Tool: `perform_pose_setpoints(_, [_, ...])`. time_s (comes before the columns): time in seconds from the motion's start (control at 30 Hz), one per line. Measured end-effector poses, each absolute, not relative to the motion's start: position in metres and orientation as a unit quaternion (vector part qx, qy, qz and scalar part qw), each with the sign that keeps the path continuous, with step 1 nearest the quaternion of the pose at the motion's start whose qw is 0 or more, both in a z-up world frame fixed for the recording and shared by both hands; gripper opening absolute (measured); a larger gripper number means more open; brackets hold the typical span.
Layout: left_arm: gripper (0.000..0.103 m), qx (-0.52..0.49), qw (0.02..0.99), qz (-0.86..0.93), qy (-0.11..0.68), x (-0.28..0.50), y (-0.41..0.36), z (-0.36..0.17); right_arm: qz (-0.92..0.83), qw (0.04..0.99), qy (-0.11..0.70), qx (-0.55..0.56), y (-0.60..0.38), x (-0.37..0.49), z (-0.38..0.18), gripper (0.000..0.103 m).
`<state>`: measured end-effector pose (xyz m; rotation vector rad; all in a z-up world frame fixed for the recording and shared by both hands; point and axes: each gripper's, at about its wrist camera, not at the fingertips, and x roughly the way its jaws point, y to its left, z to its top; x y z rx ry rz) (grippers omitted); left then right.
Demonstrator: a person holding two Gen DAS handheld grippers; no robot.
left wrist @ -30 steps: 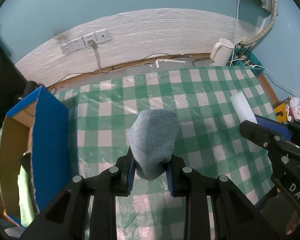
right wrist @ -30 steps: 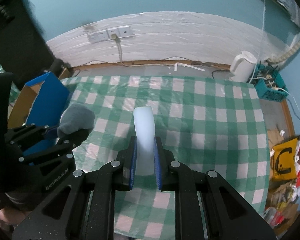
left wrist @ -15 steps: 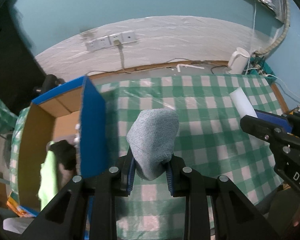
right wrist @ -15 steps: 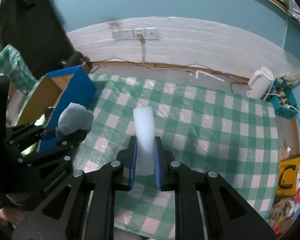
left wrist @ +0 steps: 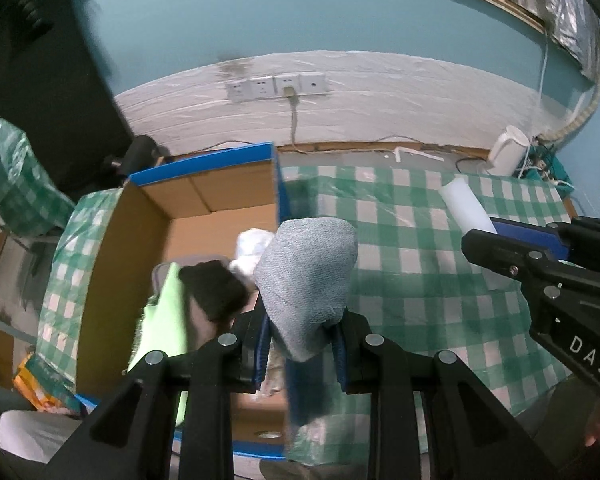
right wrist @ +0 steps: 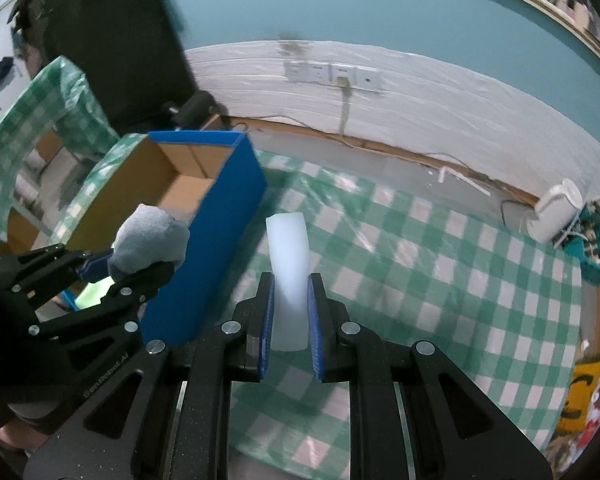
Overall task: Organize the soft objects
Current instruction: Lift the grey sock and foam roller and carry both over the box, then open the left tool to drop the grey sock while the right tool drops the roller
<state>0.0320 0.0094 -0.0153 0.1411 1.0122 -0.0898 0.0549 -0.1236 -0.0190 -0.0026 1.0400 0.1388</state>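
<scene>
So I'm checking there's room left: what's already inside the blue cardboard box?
Inside the blue cardboard box lie a lime green cloth, a black soft item and something white. The left gripper and its grey cloth cover the near corner.

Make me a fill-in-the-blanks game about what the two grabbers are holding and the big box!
1. The left gripper squeezes a rolled cloth coloured ____.
2. The right gripper pinches a foam piece coloured ____.
3. The cardboard box has outer walls coloured ____.
4. The tablecloth has white and ____ checks.

Missing words: grey, white, blue, green.
</scene>
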Motion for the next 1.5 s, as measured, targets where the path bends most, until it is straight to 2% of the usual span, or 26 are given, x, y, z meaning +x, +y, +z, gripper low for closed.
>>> perform_pose_setpoints(0.6, [0.026,0.018,0.858,0.029,0.512,0.034,0.103,-0.042,0.138,0.849,0.509,-0.036,-0.021,0.087,-0.033,0.015])
perform_pose_setpoints(0.97, [0.027,-0.008,0.850,0.050,0.524,0.037,0.137,-0.055,0.149,0.827,0.539,-0.053,0.017,0.106,-0.069,0.015])
perform_pose_setpoints(1.1, [0.034,-0.028,0.838,0.045,0.543,0.039,0.145,-0.068,0.150,0.820,0.550,-0.048,0.022,0.111,-0.080,0.016])
perform_pose_setpoints(1.13, [0.035,-0.028,0.836,0.045,0.546,0.039,0.146,-0.070,0.151,0.819,0.553,-0.042,0.022,0.112,-0.083,0.019])
perform_pose_setpoints(1.23, [0.045,-0.017,0.835,0.048,0.548,0.037,0.144,-0.070,0.150,0.820,0.552,-0.037,0.023,0.112,-0.084,0.019])
perform_pose_setpoints(1.27, [0.052,-0.014,0.835,0.051,0.548,0.037,0.143,-0.069,0.149,0.821,0.550,-0.036,0.023,0.112,-0.083,0.020])
perform_pose_setpoints(1.4, [0.071,-0.003,0.845,0.055,0.532,0.033,0.140,-0.056,0.152,0.827,0.541,-0.030,0.021,0.109,-0.075,0.040])
perform_pose_setpoints(1.5, [0.078,0.002,0.854,0.055,0.518,0.029,0.137,-0.044,0.150,0.832,0.534,-0.030,0.019,0.108,-0.067,0.043])
